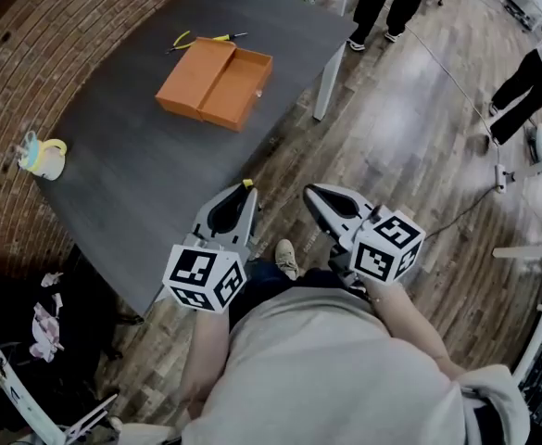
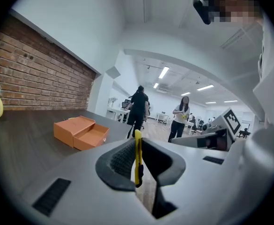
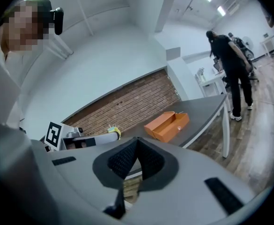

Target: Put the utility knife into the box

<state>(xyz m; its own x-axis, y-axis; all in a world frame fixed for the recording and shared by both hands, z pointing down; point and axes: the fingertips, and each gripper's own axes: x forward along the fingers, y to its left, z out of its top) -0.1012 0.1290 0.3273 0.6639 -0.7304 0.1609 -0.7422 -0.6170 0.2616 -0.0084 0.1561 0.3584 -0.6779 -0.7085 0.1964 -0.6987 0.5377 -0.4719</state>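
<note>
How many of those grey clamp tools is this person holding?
2. The left gripper, at the table's edge, is shut on a utility knife; the right gripper, beside it above the floor, is shut and empty.

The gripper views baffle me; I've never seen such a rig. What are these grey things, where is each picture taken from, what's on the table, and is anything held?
No robot here: a person holds a gripper in each hand. The head view looks down from the person's head; the other two come from cameras riding on each gripper. The left gripper is shut on a yellow utility knife; the right gripper is shut and empty. On the dark table lie an open orange box, a cup and a yellow-handled tool.
</note>
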